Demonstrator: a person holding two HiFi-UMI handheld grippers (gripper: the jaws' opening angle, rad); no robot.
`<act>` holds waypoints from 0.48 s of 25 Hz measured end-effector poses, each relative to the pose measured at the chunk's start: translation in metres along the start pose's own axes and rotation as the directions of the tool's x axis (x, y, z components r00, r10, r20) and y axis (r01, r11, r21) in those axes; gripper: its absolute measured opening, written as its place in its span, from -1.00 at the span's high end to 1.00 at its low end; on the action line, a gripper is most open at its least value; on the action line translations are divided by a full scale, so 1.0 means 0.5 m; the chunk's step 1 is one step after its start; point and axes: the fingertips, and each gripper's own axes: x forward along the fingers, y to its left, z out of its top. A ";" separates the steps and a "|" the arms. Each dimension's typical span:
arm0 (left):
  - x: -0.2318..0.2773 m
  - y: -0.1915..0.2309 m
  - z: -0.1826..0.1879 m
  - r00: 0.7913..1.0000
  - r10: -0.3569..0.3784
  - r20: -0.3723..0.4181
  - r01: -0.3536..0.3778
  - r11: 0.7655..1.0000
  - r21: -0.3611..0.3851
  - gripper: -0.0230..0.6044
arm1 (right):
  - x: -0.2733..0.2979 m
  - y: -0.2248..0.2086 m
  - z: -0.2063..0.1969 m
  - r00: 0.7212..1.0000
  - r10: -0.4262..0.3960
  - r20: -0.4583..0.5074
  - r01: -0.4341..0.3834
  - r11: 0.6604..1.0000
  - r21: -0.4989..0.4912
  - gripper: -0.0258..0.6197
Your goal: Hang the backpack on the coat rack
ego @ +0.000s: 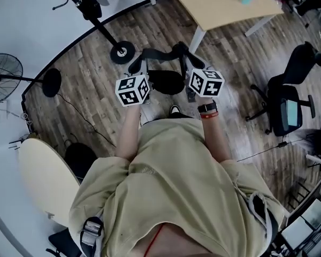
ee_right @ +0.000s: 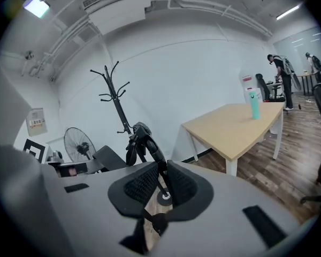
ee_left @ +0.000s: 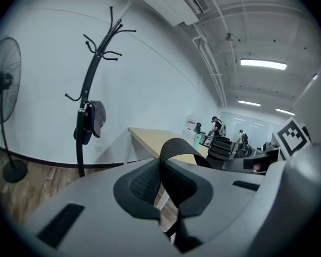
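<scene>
Left tool [ee_left: 161, 182]: jaws closed on a wide strap [ee_left: 177, 148], black webbing that loops up over the pads. Right tool [ee_right: 160, 182]: jaws closed too, pinching a thin strap [ee_right: 157, 159], also black. In the head view both tools sit side by side in front of the person, with the backpack [ego: 166, 82] hanging between and just below them, apparently clear of the wood floor; its strap loops arch up past the tools. The backpack is black, rounded fabric, finer detail unreadable. Likely soft and floppy, fairly light, so the body will sag and swing. The straps are the only sensible hold; grip near the top so an open loop can drop over a hook. The coat rack [ee_left: 91, 74] stands ahead by the white wall, well apart from the backpack: black pole, upturned hooks, a cap [ee_left: 98, 118] on a lower hook, top hooks free.
</scene>
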 end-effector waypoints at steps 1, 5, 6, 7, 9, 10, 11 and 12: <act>0.000 0.004 0.003 1.000 0.022 0.011 -0.022 1.000 -0.022 0.85 | 0.011 -0.003 0.006 1.000 0.023 -0.013 -0.023 1.000 -0.008 0.73; -0.014 0.040 0.022 0.990 0.135 0.040 -0.132 0.989 -0.068 0.85 | 0.062 0.015 0.025 0.990 0.120 -0.067 -0.123 0.992 -0.039 0.73; -0.018 0.056 0.030 0.985 0.164 0.048 -0.160 0.984 -0.077 0.85 | 0.080 0.028 0.029 0.986 0.146 -0.079 -0.150 0.988 -0.049 0.73; -0.023 0.075 0.038 0.980 0.192 0.054 -0.187 0.979 -0.086 0.85 | 0.099 0.044 0.033 0.981 0.171 -0.092 -0.177 0.982 -0.060 0.73; -0.035 0.110 0.050 0.968 0.243 0.062 -0.236 0.966 -0.104 0.85 | 0.139 0.078 0.038 0.969 0.217 -0.120 -0.227 0.970 -0.081 0.73; -0.040 0.127 0.054 0.962 0.265 0.064 -0.257 0.960 -0.112 0.85 | 0.159 0.095 0.040 0.963 0.237 -0.132 -0.249 0.965 -0.088 0.73; -0.044 0.144 0.057 0.956 0.284 0.066 -0.275 0.954 -0.119 0.85 | 0.181 0.110 0.042 0.957 0.253 -0.143 -0.268 0.959 -0.091 0.73; -0.046 0.162 0.058 0.951 0.301 0.065 -0.292 0.948 -0.124 0.85 | 0.203 0.124 0.043 0.951 0.268 -0.154 -0.284 0.954 -0.094 0.73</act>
